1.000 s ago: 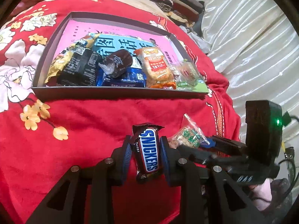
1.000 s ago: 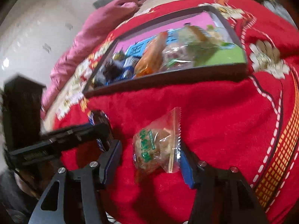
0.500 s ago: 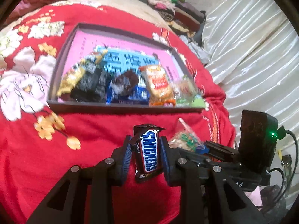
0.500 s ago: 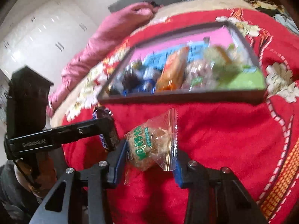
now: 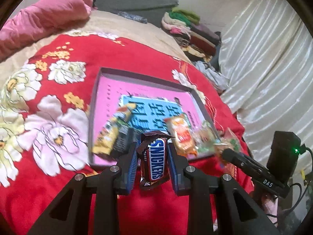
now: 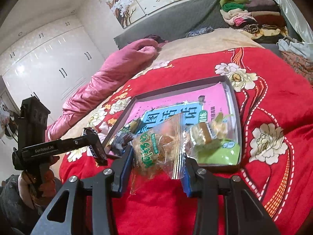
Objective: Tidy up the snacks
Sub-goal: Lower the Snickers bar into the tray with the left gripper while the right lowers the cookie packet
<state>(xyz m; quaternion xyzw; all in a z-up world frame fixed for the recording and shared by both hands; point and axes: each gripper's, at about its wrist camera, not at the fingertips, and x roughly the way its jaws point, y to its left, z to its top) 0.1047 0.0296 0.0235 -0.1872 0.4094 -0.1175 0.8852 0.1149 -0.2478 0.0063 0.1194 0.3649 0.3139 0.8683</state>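
left claw (image 5: pixel 152 164) pinches Snickers (image 5: pixel 155 161) | right claw (image 6: pixel 156 156) pinches clear bag (image 6: pixel 158 150) | both near tray (image 5: pixel 93 105) of snacks on red bed (image 5: pixel 137 58)

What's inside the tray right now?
The tray holds a pink and blue printed sheet and wrapped snacks along its near edge: yellow packet, orange packet. The Snickers bar hides the middle ones.

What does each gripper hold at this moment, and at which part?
The left gripper clamps the Snickers bar by its long sides. The right gripper pinches the clear snack bag at its two side edges.
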